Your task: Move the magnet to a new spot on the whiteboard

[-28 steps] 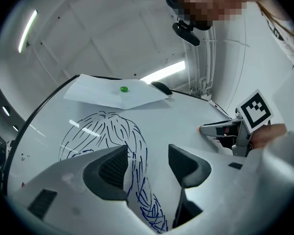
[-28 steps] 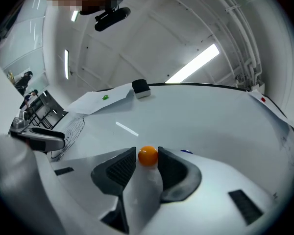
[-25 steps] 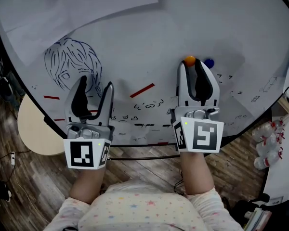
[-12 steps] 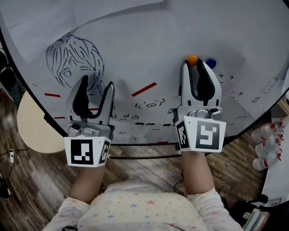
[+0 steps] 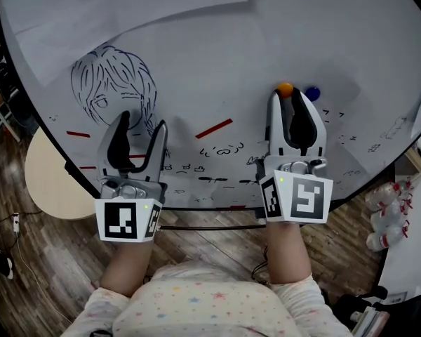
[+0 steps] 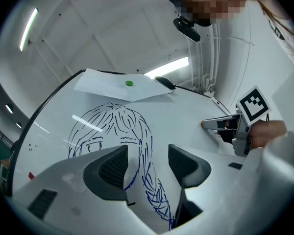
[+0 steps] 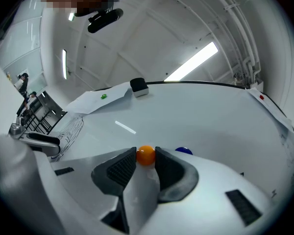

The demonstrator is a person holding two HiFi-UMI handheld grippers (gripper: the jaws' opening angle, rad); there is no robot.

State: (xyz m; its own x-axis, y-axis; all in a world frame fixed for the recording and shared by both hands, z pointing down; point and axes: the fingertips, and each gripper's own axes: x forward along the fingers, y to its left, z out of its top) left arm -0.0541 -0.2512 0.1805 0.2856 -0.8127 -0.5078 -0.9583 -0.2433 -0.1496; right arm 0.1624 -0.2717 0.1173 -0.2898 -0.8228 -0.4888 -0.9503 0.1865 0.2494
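Magnet: the orange magnet sits on the whiteboard, toward 3 o'clock from the board's middle in the head view. A blue magnet lies just beside it at 3 o'clock.
Right tongs: the right tongs are drawn narrow, and the right gripper view shows the orange magnet caught between the very tips of the two ribbed pads, which appear to touch it on both sides.
Left tongs: the left tongs stand wide with nothing between them, at about 7 o'clock on the board, over the lower edge of the drawing of a head.
Handling: the magnet looks small, round, hard and light. The real load is probably its pull on the steel board, not its weight.
Slip risk: its smooth, domed shape gives the pads little to bite on, and a hold this far out on the tips could let it squirt forward toward 12 o'clock.
Where to hold: across its widest part, low near the board, and deeper into the ribbed pads if possible.
Neighbour: the blue magnet sits close to the outer jaw and may get nudged.
Free space: bare board lies toward 12 o'clock, short of the sheet of paper.
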